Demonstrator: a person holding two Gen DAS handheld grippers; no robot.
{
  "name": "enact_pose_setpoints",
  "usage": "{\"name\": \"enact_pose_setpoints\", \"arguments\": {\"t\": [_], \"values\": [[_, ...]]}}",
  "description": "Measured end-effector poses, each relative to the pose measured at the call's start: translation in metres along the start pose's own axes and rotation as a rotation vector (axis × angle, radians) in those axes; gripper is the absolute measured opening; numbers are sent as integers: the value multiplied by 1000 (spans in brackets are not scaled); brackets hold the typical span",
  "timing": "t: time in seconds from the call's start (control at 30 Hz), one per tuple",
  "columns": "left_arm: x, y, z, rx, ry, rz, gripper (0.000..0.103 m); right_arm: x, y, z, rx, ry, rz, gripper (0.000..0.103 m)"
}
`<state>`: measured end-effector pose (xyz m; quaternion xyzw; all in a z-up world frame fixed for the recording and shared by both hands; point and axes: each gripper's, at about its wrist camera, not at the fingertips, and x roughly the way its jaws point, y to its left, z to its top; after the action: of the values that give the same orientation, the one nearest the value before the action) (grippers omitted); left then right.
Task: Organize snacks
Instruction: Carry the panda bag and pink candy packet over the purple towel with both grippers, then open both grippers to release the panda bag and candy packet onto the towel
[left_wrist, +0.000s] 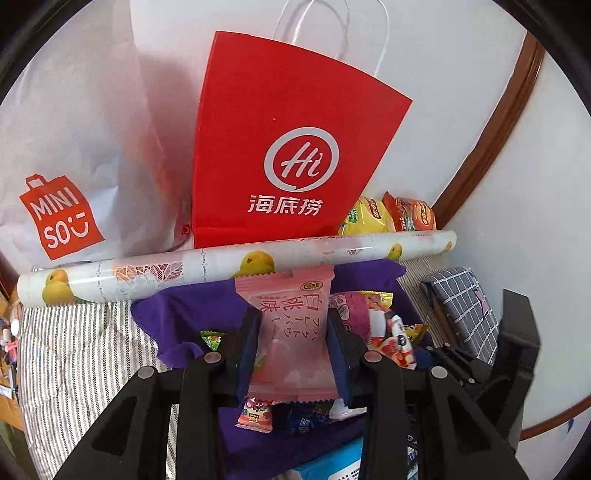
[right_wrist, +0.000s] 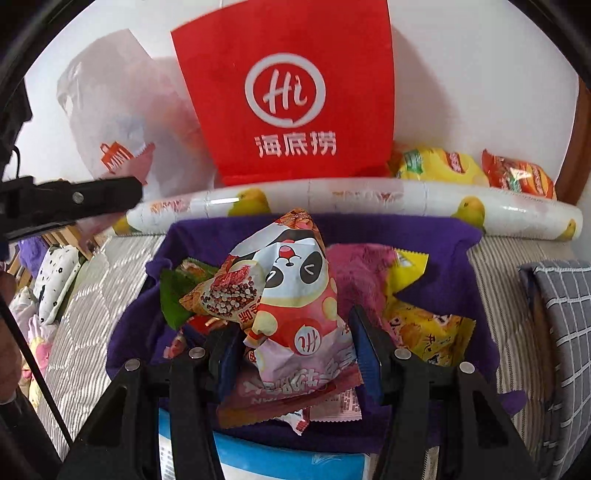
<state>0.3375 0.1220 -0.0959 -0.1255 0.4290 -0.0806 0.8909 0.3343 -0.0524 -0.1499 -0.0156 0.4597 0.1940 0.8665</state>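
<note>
You work over striped bed cover (left_wrist: 74, 332). Purple cloth (right_wrist: 436, 236) spread on it, snack packets piled on cloth. Patterned roll (left_wrist: 221, 266) lies across bed beyond cloth. Behind roll: red paper bag (left_wrist: 280, 147), white Miniso bag (left_wrist: 74, 166), yellow packet (right_wrist: 439, 166), orange packet (right_wrist: 517, 177). Grey checked fabric (right_wrist: 565, 314) at right.

"Hi 海底捞" on red paper bag (left_wrist: 280, 140); "MINISO" on white bag (left_wrist: 62, 218).

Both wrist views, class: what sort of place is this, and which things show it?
Probably a bedroom at home. A striped quilted bed cover lies under the purple cloth holding snack packets, a grey checked cushion sits beside it, and a red paper carrier bag leans against a plain white wall.
</note>
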Motion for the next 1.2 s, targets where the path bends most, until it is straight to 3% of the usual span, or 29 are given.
{"name": "enact_pose_setpoints", "arguments": {"t": [0.17, 0.47, 0.6, 0.9, 1.2], "values": [[3, -3, 0, 6, 8, 0, 34, 8, -2, -2, -10, 32, -47, 54], [5, -1, 0, 3, 15, -1, 34, 8, -5, -1, -9, 33, -30, 58], [11, 1, -1, -1, 32, 4, 34, 0, -2, -2, -41, -4, -14, 66], [35, -1, -8, -10, 114, 6, 34, -27, -15, 3, -5, -84, 48, 68], [57, -10, -20, 17, 190, 27, 34, -39, -37, 5, 61, -117, -2, 69]]}}
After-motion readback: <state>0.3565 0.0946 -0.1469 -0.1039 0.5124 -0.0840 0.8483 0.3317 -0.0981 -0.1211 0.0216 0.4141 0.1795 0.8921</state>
